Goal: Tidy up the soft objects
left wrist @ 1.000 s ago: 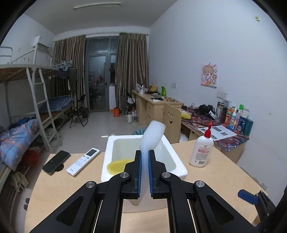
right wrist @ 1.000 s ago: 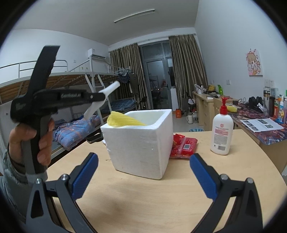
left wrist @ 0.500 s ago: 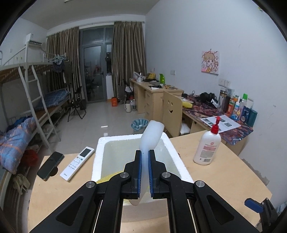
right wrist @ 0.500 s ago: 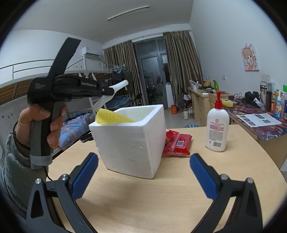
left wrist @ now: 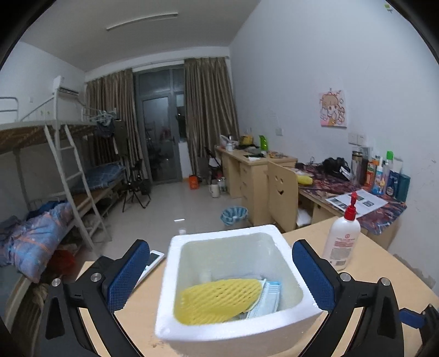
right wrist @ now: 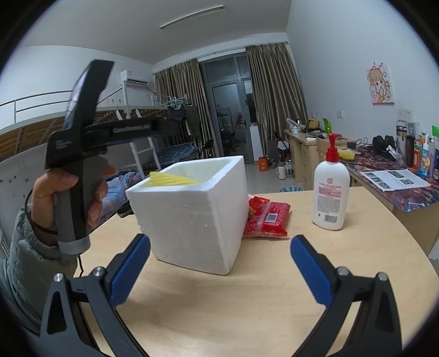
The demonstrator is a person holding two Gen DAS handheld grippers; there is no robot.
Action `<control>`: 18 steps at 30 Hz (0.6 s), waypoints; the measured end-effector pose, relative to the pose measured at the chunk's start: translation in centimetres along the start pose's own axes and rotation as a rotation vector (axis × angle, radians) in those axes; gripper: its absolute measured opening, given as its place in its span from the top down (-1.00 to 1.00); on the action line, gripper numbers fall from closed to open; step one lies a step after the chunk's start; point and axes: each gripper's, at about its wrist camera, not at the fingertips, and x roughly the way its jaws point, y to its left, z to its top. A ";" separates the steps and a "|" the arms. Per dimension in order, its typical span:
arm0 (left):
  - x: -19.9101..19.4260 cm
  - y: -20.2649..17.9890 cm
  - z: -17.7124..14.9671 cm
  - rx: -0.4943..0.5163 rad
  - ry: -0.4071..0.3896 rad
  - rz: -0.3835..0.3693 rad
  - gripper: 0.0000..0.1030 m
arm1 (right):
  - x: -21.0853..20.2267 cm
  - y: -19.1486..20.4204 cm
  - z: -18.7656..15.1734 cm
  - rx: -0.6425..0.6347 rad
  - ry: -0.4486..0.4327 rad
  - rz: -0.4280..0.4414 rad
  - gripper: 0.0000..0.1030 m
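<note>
A room with pale grey walls (left wrist: 315, 55) and a glossy tiled floor (left wrist: 170, 203) is lit by a ceiling strip light (left wrist: 141, 21). Brown curtains (left wrist: 208, 109) are hung beside a dark glass balcony door (left wrist: 160, 137); a white metal bunk bed (left wrist: 55, 153) is set opposite light wooden desks (left wrist: 247, 170).

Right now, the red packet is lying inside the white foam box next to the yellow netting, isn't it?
Not quite. The red packet lies on the table, outside the white foam box and against its side, as the right wrist view shows. The yellow netting is indeed inside the box.
</note>
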 end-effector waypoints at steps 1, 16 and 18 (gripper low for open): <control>-0.3 0.2 -0.2 -0.003 0.003 0.002 -1.00 | 0.0 -0.1 0.1 0.002 0.000 -0.002 -1.00; -11.3 0.9 -4.5 -0.038 -0.107 0.052 -1.00 | -2.9 1.2 0.3 -0.001 -0.051 0.031 -1.00; -12.6 0.9 -5.1 -0.034 -0.118 0.049 -1.00 | -3.7 1.9 0.3 -0.011 -0.062 0.040 -1.00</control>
